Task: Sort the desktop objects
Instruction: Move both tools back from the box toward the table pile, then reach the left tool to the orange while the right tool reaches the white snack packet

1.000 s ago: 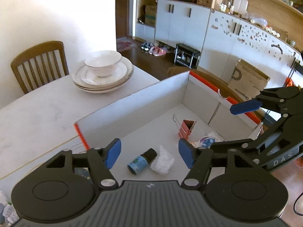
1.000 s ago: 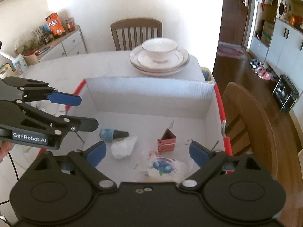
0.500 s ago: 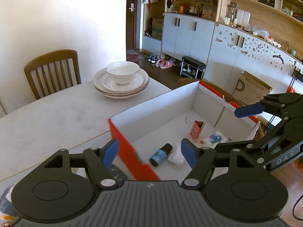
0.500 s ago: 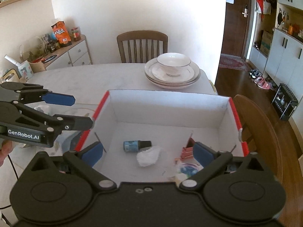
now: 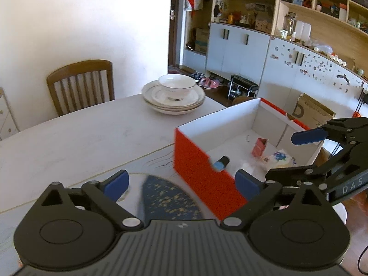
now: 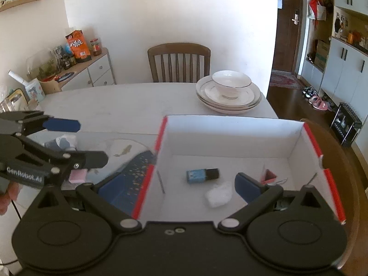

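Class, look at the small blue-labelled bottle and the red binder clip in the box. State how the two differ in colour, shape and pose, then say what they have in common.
The small bottle is blue with a black cap; the binder clip is red. The bottle is a cylinder, the clip a wedge with wire handles. The bottle lies on its side, while the clip stands up on the floor of the box. Both are small desk items already inside the box, apart from each other.

The left gripper (image 5: 181,182) tilts downward, its jaws having just been opening, now spread wide with nothing between them. The right gripper (image 6: 179,187) tilts down likewise, jaws wide and empty. A hand (image 6: 8,196) holds the left one.
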Motion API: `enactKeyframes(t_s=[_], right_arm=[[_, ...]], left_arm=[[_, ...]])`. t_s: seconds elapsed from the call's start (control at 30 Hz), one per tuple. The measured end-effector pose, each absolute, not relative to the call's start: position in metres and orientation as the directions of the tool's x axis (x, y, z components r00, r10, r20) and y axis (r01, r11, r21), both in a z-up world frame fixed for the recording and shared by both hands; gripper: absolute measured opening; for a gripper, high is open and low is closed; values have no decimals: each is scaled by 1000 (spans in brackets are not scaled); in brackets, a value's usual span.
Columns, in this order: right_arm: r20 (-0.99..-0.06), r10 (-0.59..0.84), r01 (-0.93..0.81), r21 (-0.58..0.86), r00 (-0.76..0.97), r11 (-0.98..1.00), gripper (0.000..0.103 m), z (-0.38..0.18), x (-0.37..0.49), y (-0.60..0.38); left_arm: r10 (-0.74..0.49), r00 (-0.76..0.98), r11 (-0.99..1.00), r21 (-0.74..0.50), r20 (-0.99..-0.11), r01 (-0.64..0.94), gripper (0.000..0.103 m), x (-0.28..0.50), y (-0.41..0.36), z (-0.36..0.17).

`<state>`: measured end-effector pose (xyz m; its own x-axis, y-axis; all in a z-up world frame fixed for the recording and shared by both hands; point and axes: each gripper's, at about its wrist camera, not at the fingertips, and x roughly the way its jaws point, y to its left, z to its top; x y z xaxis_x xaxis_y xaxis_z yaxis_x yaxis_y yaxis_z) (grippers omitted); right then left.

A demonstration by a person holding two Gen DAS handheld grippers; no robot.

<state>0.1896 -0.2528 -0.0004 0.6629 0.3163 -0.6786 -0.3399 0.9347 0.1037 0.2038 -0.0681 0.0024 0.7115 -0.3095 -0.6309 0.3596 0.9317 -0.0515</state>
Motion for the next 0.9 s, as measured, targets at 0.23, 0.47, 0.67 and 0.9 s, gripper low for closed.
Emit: enactKeyframes(t_s=[0.23,0.47,0.67,0.9], right_arm=[[-660,337,-358,109,672,927,103,1,175,-209],[-647,406,-419,144,646,896,103,5,165,-167],[-662,383,-443,85,645,892,103,1,161,-131],[-695,339,-423,55,634,905,101,-11,166,-104]], left_arm=[[-291,721,945,-73,-628,318,100,189,-22,-2],[-262,738,958,-76,-622,276,100,171,21,-7],[-241,740,967,-85,-628,242,100,159,55,-15],[-209,743,972,-52,-636,229,100,143,82,-31]])
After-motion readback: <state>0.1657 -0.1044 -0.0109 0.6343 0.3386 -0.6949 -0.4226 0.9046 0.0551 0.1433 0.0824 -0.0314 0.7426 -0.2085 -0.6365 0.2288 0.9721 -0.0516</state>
